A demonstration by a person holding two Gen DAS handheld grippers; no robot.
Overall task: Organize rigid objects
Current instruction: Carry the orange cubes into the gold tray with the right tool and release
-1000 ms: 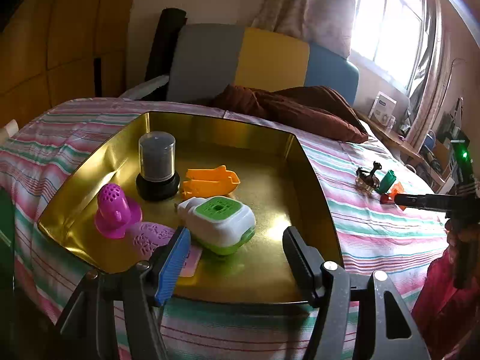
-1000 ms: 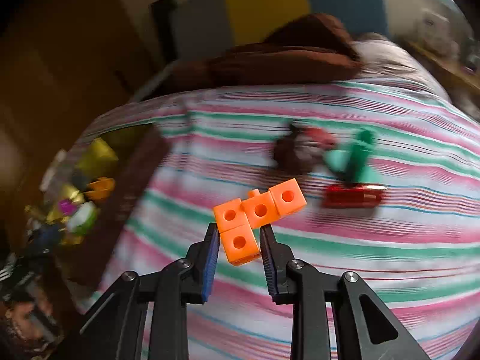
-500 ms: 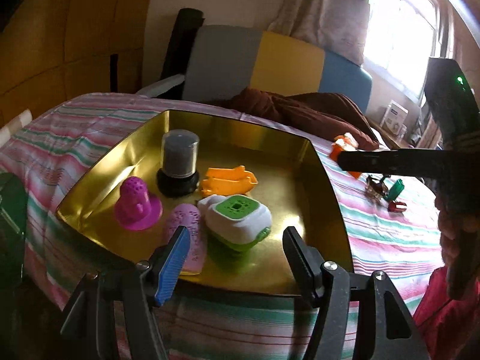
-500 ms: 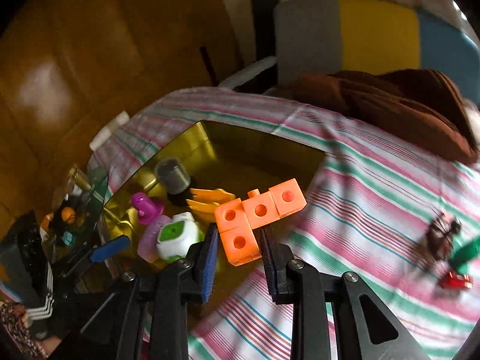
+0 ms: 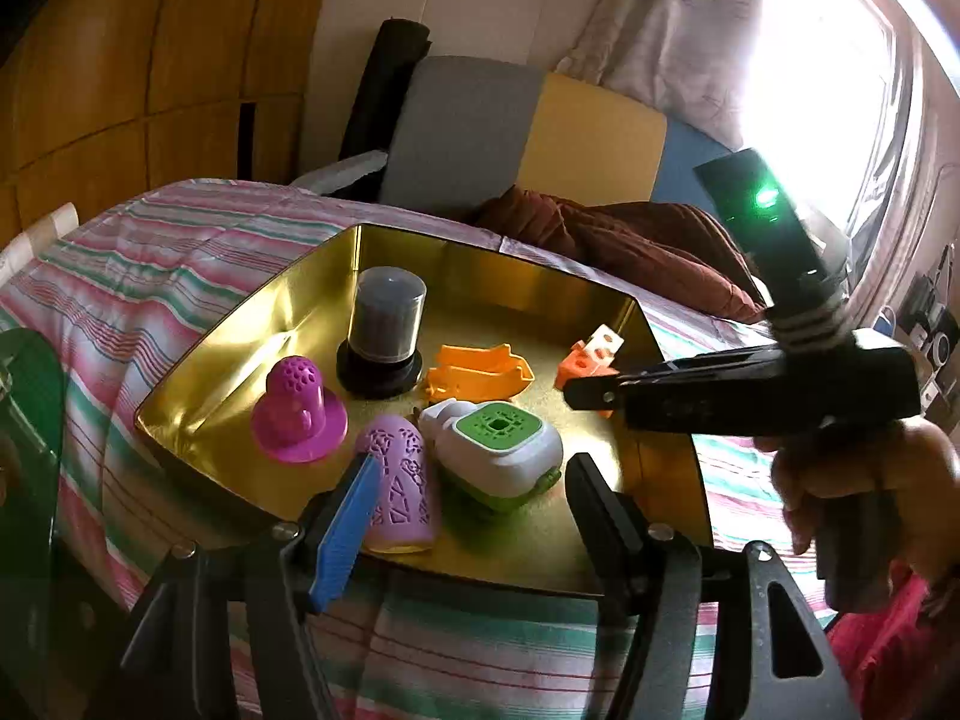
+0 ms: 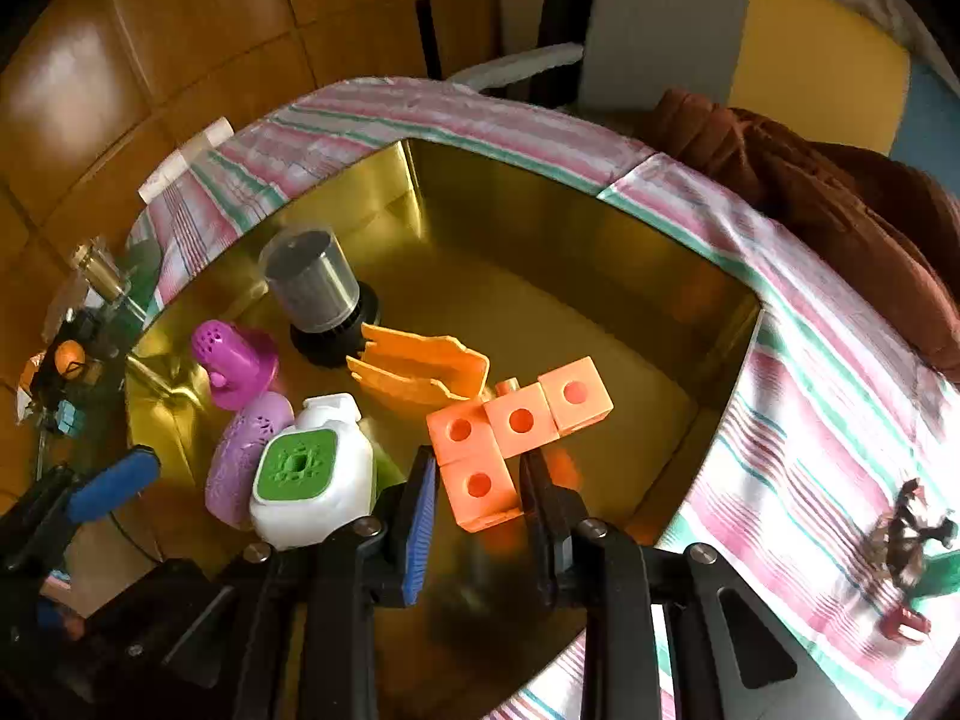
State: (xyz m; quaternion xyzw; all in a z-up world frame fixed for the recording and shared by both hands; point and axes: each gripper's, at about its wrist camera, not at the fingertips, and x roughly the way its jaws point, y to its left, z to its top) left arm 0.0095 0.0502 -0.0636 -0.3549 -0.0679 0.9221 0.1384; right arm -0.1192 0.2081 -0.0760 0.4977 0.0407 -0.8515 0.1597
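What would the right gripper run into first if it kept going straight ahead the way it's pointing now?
Probably the gold tray's floor. The right gripper, shut on the orange block piece, points down into a bare patch right of the orange boat-shaped toy; depth is uncertain.

Striped bedspread (image 5: 180, 252) in pink, green and white covers the bed, with a brown blanket (image 5: 630, 252) bunched at the far end. Behind it there's a gray cushion (image 5: 462, 126) next to a yellow cushion (image 5: 594, 150), wood panels (image 5: 120, 60) left, curtain (image 5: 678, 30) by the bright window (image 5: 810, 60).
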